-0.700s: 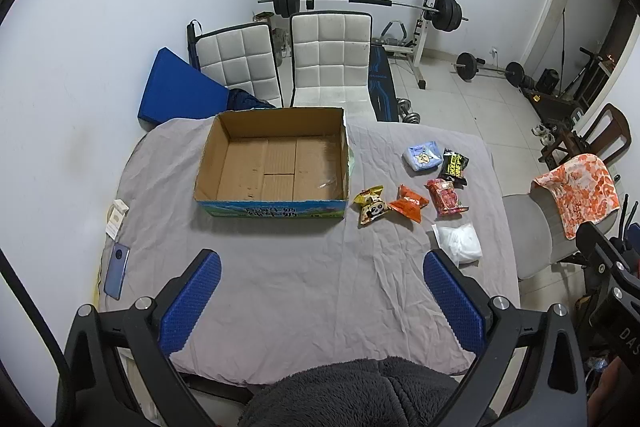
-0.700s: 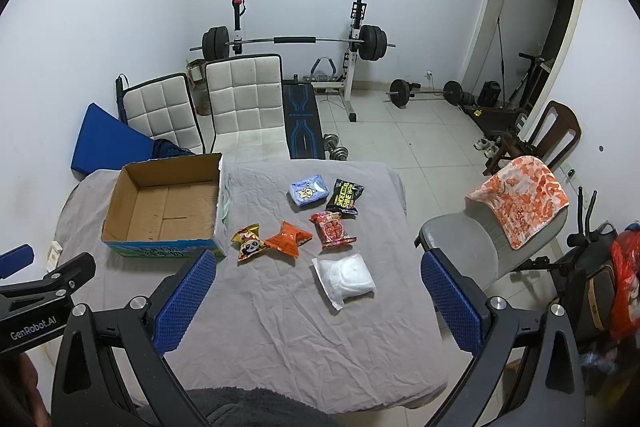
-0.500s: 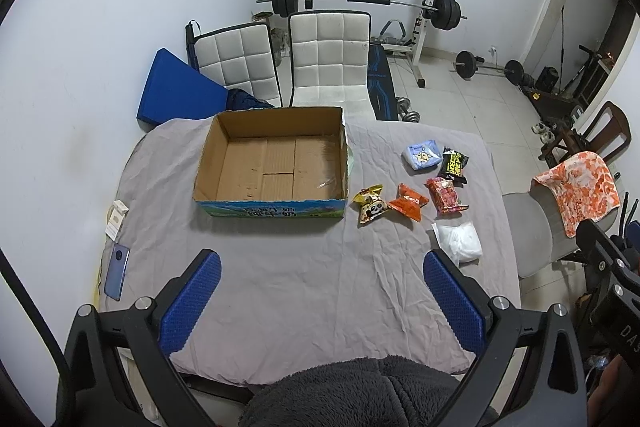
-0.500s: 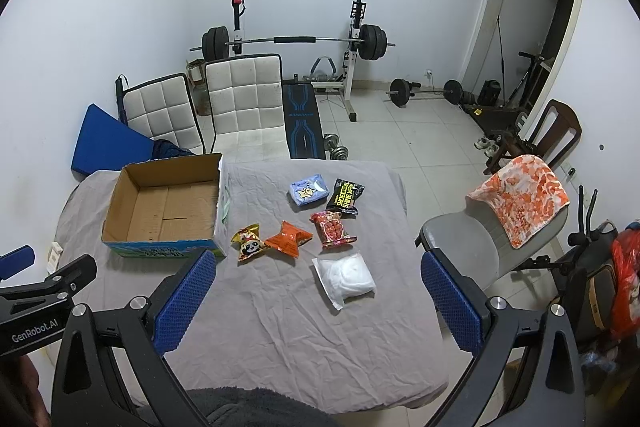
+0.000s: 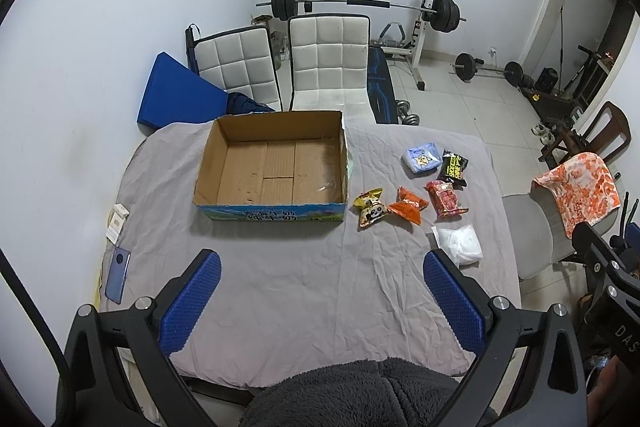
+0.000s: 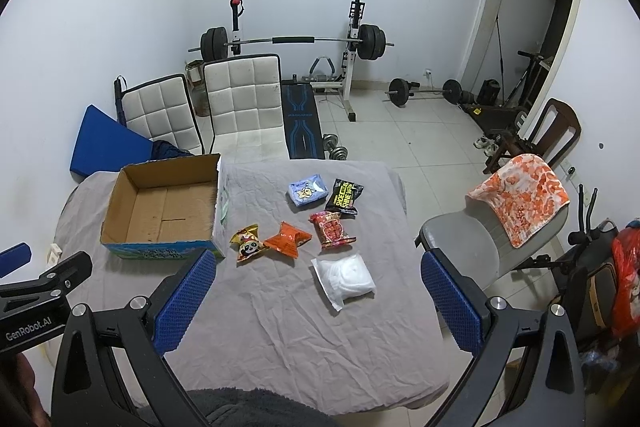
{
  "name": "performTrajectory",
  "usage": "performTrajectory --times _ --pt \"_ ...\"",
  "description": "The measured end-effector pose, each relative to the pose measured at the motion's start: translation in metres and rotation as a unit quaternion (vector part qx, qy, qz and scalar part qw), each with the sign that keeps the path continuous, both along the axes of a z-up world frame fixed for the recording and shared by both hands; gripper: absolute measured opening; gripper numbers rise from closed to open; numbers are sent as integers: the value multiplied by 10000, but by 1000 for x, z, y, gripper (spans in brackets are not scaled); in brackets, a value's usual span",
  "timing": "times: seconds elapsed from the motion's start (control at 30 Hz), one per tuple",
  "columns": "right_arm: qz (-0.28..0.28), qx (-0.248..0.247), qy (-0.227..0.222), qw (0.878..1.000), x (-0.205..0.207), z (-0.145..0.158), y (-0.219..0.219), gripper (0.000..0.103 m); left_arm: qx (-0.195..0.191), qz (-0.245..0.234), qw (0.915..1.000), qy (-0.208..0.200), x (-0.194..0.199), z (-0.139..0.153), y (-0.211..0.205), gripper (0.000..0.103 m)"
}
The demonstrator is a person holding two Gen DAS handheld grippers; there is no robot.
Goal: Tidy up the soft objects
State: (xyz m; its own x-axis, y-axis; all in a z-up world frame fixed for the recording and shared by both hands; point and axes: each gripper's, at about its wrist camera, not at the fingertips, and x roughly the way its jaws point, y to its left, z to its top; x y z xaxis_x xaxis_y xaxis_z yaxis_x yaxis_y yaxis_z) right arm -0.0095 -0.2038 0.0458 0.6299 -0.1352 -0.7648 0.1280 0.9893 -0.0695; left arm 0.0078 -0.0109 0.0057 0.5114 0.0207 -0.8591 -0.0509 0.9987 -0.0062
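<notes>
Nothing has really moved since the earlier frames — both grippers hover over the near edge of the table (image 5: 280,307), packets untouched. Left gripper (image 5: 322,297): jaws wide apart, nothing between. Right gripper (image 6: 316,301): same. Box (image 5: 272,171) sits empty at left; 6 soft packets lie just right of it — panda pack (image 6: 248,243), orange pack (image 6: 287,239), red pack (image 6: 331,230), blue pack (image 6: 307,191), black pack (image 6: 344,197), white bag (image 6: 346,279). My read: task not started; white bag lies closest to the right gripper, likely first pick.
</notes>
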Motion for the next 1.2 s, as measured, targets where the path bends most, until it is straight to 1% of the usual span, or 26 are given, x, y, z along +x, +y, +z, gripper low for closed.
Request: performTrajectory --times 0.67,1.2 --pt "12 19 12 10000 2 -1 -1 103 24 -29 10000 -41 3 4 4 103" --pt "28 90 54 9999 2 -3 -3 103 57 -73 9999 -83 -7 5 -7 103"
